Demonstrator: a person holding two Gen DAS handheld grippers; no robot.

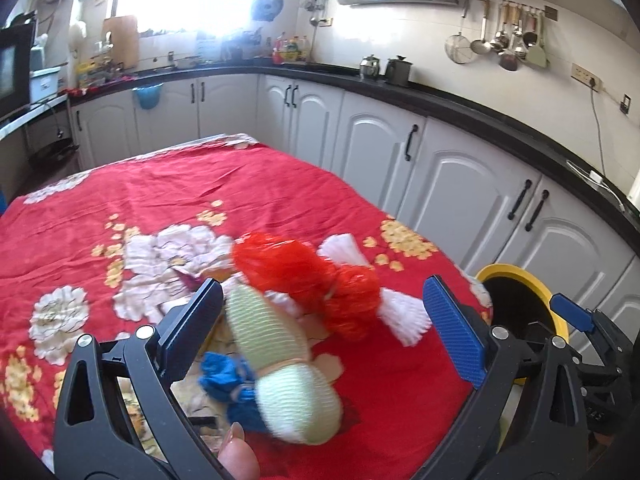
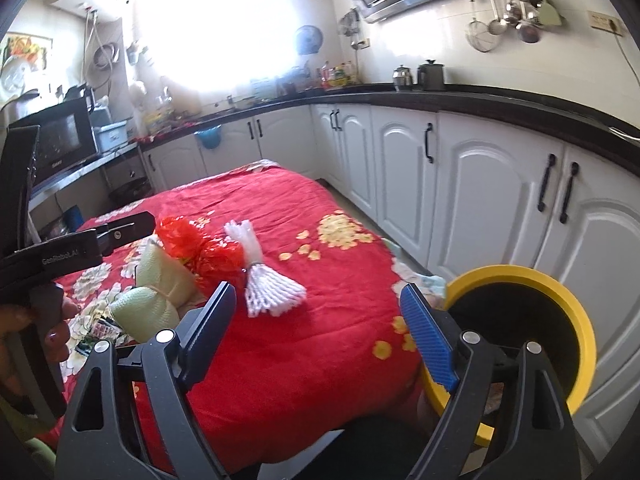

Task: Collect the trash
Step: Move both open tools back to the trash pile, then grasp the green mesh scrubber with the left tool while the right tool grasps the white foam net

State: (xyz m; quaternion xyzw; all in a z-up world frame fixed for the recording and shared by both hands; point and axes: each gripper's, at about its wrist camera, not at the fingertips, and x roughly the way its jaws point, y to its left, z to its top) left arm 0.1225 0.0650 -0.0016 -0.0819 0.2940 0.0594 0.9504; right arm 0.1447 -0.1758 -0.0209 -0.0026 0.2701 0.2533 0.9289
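I read the left gripper point(image 1: 324, 328) with its jaws spread wide, hovering over the red floral tablecloth point(image 1: 120, 184) and gripping nothing. Between its fingers lie a pale green foam net point(image 1: 280, 364), a blue plastic scrap point(image 1: 228, 380), a red plastic bag point(image 1: 308, 276) and a white foam net point(image 1: 400, 312). The right gripper point(image 2: 320, 336) is likewise spread apart and empty, near the table's right edge. The yellow-rimmed trash bin point(image 2: 576, 308) stands just right of the table.
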